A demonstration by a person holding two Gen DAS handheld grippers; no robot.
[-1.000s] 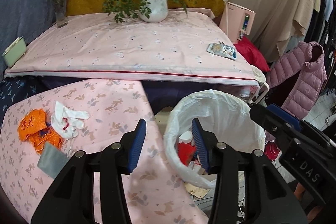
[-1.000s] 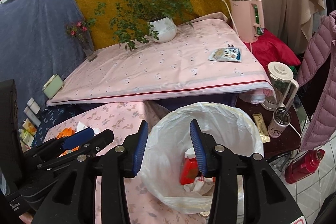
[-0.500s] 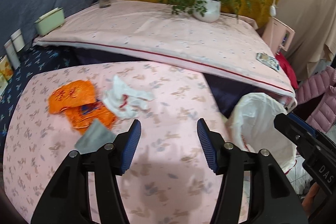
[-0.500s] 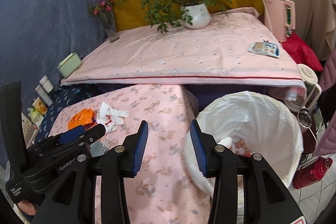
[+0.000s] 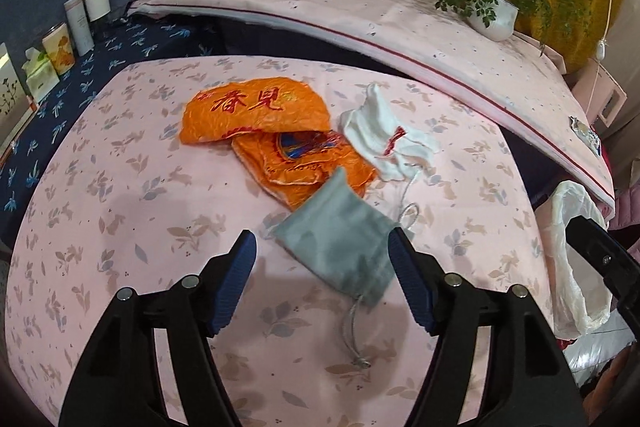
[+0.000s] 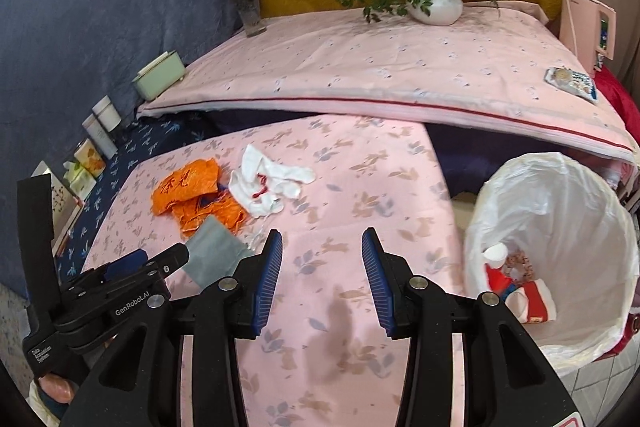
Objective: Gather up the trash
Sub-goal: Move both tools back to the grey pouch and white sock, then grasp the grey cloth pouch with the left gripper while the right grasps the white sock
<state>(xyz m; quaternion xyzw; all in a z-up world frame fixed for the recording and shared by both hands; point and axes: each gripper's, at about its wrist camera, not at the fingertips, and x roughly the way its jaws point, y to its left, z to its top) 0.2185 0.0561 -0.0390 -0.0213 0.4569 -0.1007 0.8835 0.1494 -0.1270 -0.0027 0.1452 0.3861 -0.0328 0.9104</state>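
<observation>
Left tongs [image 5: 322,263] spread over grey pouch [image 5: 336,247] — right tongs [image 6: 322,263] spread (nothing held), near bin bag [image 6: 560,211].

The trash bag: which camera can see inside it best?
The right wrist view: the bag gapes open, showing a red and white carton inside. The left wrist view catches only its crumpled edge, partly behind the right gripper.
</observation>
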